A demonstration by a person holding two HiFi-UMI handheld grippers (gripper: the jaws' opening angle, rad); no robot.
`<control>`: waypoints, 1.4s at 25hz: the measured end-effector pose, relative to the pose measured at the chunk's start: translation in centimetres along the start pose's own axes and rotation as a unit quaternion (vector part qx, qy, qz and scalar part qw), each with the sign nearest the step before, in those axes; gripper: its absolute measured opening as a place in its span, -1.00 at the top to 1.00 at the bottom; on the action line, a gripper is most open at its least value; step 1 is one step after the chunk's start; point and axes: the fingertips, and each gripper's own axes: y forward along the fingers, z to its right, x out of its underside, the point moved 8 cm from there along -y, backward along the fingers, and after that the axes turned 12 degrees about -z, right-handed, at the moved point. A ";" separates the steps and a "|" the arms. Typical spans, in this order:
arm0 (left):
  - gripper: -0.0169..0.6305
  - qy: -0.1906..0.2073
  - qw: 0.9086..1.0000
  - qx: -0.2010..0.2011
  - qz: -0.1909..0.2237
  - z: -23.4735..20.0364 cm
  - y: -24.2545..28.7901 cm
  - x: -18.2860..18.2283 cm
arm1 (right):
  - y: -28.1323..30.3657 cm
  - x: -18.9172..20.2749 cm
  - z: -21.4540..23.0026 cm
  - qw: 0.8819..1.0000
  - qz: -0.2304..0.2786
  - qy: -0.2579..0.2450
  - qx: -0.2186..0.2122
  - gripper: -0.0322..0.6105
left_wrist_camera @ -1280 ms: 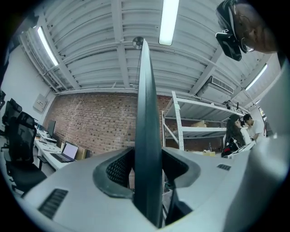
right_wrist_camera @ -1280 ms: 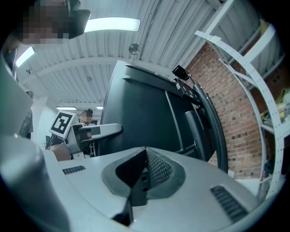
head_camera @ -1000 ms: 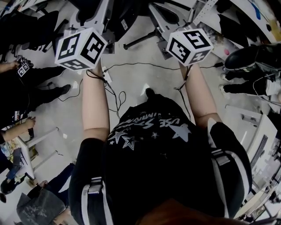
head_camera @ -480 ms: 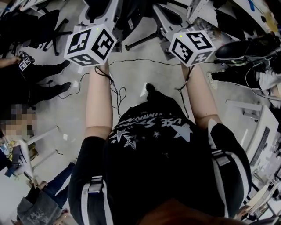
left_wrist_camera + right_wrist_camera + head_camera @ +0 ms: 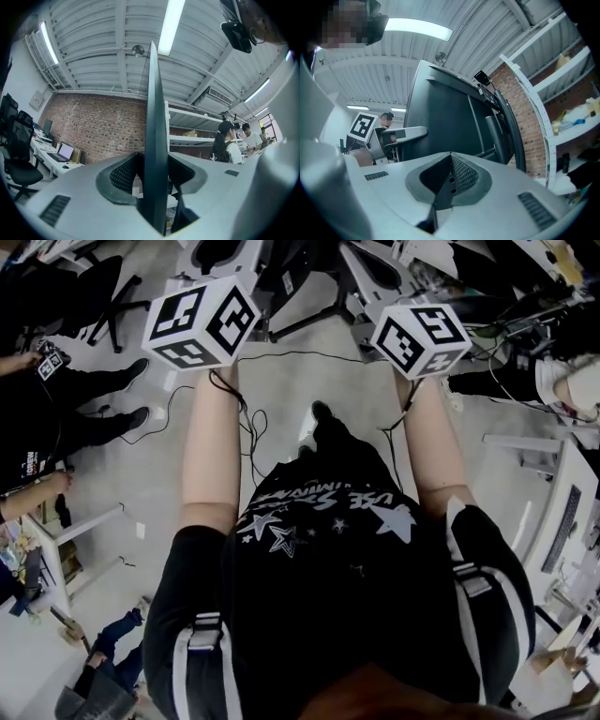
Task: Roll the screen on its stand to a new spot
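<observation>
Screen stands edge-on in the left gripper view, a thin dark slab running straight up the middle towards the ribbed ceiling. The left hand-held gripper is clamped on its near edge, one dark pad on either side. Beyond it are a brick wall, a tabletop with a laptop on it, and white shelves holding a brown box. People stand at the right.

In the right gripper view the screen's dark back fills the middle, leaning across the picture, with a black column fixed to it. The right hand-held gripper has its jaws drawn together to a line just below the panel. I cannot tell whether anything thin is nipped between them. Across the panel the left one's cube shows, its pale jaw reaching to the far edge. The shelves at the right carry a yellowish lump and some blue bits.

From the head view both bare arms stretch forward, a marker cube on each. Ahead of them at the top edge, a black leg of what looks like the stand lies low over the grey floor. Loose cable trails on the floor there. A keyboard sits on a white tabletop at the right.
</observation>
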 end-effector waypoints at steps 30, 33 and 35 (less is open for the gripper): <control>0.30 -0.011 0.998 -0.052 0.014 12.4 -4.4 2.6 | -17.4 3.7 3.0 0.999 -0.020 0.019 0.017 0.88; 0.30 -0.016 0.998 -0.056 0.012 11.8 -4.7 2.8 | -18.2 3.9 3.0 1.000 -0.020 0.019 0.015 0.88; 0.31 -0.013 0.998 -0.057 0.010 11.9 -4.8 2.9 | -18.6 4.0 3.2 1.000 -0.019 0.019 0.012 0.88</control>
